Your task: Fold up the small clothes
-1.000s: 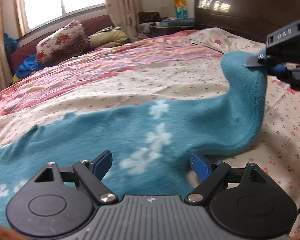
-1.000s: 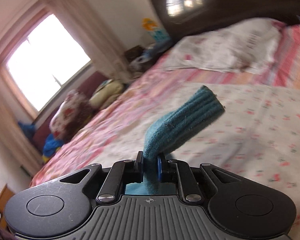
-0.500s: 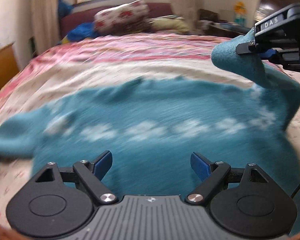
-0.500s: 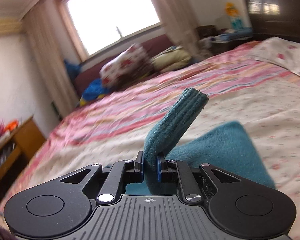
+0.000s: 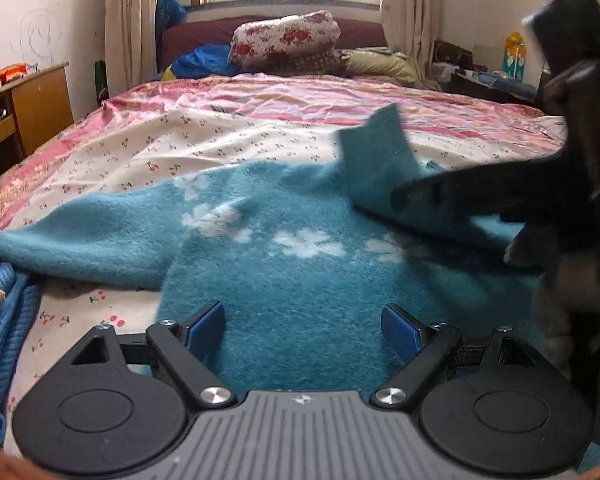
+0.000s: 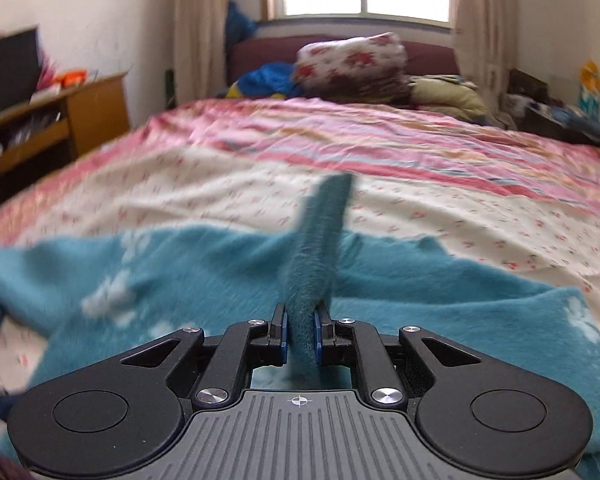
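Left wrist view: left gripper [image 5: 303,317], jaws apart, nothing between them, over teal sweater [image 5: 300,280] spread on bedspread [image 5: 148,152]; right gripper [image 5: 416,196] blurred at the right edge, partly cut off. Right wrist view: right gripper [image 6: 301,330] clamped on a raised sweater cuff — the sweater's left side is smeared.

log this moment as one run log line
right gripper: shut on sweater sleeve | left gripper: open over sweater | bed
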